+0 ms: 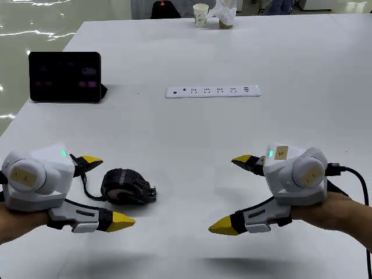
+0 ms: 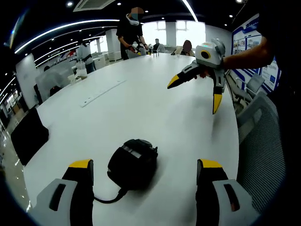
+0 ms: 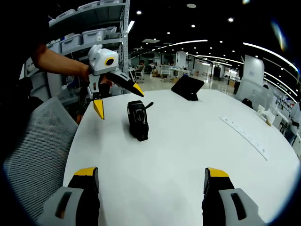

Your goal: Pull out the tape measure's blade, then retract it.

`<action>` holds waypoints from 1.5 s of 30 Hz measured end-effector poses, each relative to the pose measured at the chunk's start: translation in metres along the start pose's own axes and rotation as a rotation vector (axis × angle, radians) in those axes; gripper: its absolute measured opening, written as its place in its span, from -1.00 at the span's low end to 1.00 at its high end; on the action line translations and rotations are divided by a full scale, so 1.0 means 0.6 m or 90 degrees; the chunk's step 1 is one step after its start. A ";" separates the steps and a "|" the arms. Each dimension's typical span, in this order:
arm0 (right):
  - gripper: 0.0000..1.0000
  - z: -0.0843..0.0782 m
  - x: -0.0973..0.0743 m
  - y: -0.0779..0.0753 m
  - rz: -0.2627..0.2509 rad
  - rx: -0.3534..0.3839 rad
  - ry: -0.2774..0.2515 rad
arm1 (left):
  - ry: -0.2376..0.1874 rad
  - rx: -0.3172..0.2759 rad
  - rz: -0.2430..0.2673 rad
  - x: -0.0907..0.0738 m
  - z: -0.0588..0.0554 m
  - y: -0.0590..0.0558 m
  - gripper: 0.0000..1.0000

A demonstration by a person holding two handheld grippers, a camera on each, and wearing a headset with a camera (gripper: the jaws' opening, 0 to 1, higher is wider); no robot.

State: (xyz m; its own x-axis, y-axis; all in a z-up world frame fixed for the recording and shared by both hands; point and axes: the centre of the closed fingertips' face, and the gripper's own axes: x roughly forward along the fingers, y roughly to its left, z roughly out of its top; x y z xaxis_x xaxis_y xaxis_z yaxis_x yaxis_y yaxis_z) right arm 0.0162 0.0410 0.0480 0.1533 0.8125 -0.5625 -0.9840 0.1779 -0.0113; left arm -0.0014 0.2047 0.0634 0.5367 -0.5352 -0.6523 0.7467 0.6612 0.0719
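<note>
A black tape measure (image 1: 127, 186) lies on the white table (image 1: 192, 128), its blade drawn in and a black wrist strap trailing to its left. My left gripper (image 1: 110, 189) stands open around it, one yellow-tipped jaw on each side, not touching. In the left gripper view the tape measure (image 2: 133, 163) sits just ahead, between the jaws. My right gripper (image 1: 233, 192) is open and holds nothing, well to the right of the tape measure. In the right gripper view the tape measure (image 3: 138, 119) lies far ahead, beside the left gripper (image 3: 115, 94).
A dark tablet (image 1: 65, 77) stands propped at the table's left. A white power strip (image 1: 212, 91) lies across the middle. A paper cup (image 1: 200, 15) and a crumpled white thing stand at the far edge. A mesh chair (image 3: 35, 146) is by the table; people stand further back.
</note>
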 end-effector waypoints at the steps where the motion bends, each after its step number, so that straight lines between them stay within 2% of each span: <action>1: 0.82 0.001 0.003 0.000 0.002 -0.002 0.000 | 0.003 0.002 -0.004 0.000 0.000 0.000 0.70; 9: 0.69 0.009 0.027 -0.002 0.027 -0.026 0.002 | 0.026 0.028 -0.023 0.005 -0.006 0.015 0.54; 20: 0.45 0.019 0.061 -0.002 0.062 -0.062 0.006 | 0.062 0.064 -0.069 0.017 -0.021 0.016 0.25; 31: 0.15 0.034 0.101 -0.004 0.089 -0.089 0.011 | 0.104 0.106 -0.108 0.025 -0.036 0.027 0.02; 37: 0.01 0.039 0.124 0.006 0.117 -0.118 0.022 | 0.118 0.123 -0.127 0.031 -0.038 0.033 -0.10; 45: -0.17 0.040 0.152 0.019 0.140 -0.129 0.036 | 0.145 0.154 -0.158 0.033 -0.042 0.034 -0.24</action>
State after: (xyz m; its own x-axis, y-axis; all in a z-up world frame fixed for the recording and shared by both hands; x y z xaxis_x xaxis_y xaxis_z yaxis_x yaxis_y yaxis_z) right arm 0.0212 0.1308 0.0166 -0.0649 0.7863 -0.6144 -0.9919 -0.1182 -0.0464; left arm 0.0145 0.2208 0.0333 0.2485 -0.5153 -0.8202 0.9279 0.3695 0.0489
